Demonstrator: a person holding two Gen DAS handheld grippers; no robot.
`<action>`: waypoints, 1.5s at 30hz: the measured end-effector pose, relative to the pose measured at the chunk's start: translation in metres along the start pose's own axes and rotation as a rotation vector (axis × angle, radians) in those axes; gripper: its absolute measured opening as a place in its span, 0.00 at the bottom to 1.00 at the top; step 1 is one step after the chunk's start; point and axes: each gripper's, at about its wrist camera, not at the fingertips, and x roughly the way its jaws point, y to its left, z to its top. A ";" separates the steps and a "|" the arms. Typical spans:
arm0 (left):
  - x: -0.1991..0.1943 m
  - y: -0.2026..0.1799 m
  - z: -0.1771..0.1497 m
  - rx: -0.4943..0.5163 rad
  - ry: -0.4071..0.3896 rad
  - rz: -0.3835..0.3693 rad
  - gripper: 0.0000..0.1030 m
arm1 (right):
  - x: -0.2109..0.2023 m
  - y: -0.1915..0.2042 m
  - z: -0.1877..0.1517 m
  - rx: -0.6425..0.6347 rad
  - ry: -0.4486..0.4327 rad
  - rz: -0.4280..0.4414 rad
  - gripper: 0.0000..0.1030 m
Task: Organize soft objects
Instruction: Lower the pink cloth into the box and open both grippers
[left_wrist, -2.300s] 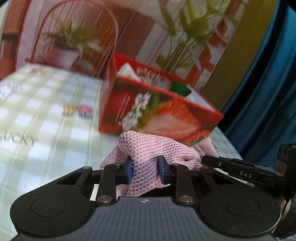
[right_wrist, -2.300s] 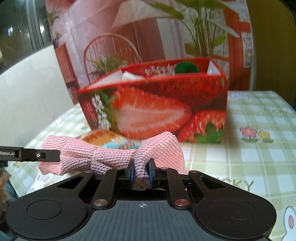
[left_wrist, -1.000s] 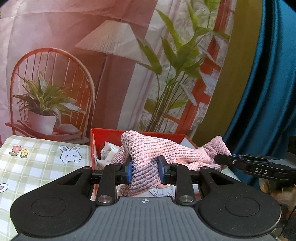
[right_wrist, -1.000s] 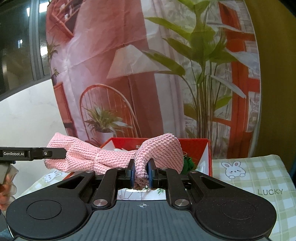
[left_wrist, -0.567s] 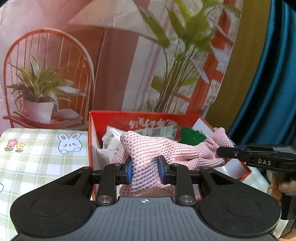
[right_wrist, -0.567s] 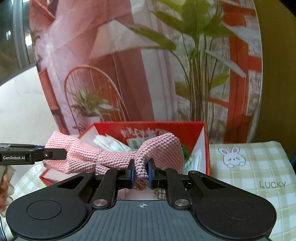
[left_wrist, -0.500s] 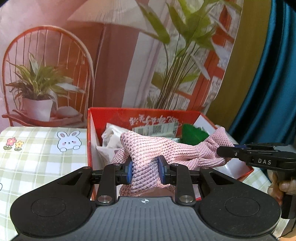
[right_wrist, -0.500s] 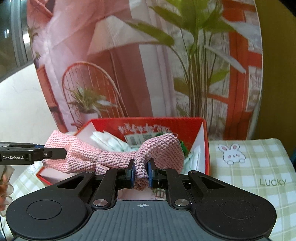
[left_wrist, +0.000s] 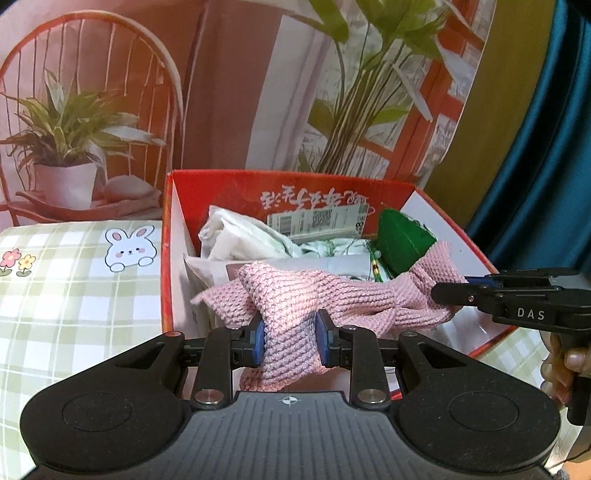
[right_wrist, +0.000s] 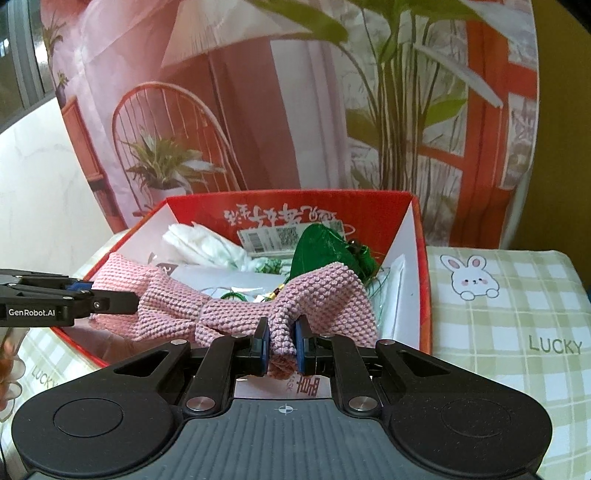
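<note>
**Pink knit cloth held over the red box**

The left gripper (left_wrist: 289, 341) is clenched on one end of the pink knit cloth (left_wrist: 314, 291). The cloth stretches above the open red box (right_wrist: 413, 229), over white bags (right_wrist: 207, 243) and a green item (right_wrist: 325, 251). The right gripper (right_wrist: 281, 345) clamps the other end.

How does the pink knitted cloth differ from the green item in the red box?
The pink knitted cloth is held above the red cardboard box, pinched by the left gripper and right gripper; the shiny green item lies inside, ungripped. The cloth is pale, coarse-knit and stretched wide; the green item is dark, glossy and compact. Both sit over the box's opening.
</note>
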 end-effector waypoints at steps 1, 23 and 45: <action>0.001 -0.001 0.000 0.005 0.006 -0.001 0.28 | 0.002 -0.001 0.000 0.004 0.007 0.001 0.12; -0.015 -0.013 0.001 0.037 -0.007 0.038 0.56 | -0.004 0.005 -0.007 0.082 0.092 -0.006 0.20; -0.096 -0.033 -0.006 0.013 -0.196 0.185 1.00 | -0.072 0.043 -0.015 -0.053 -0.101 -0.102 0.99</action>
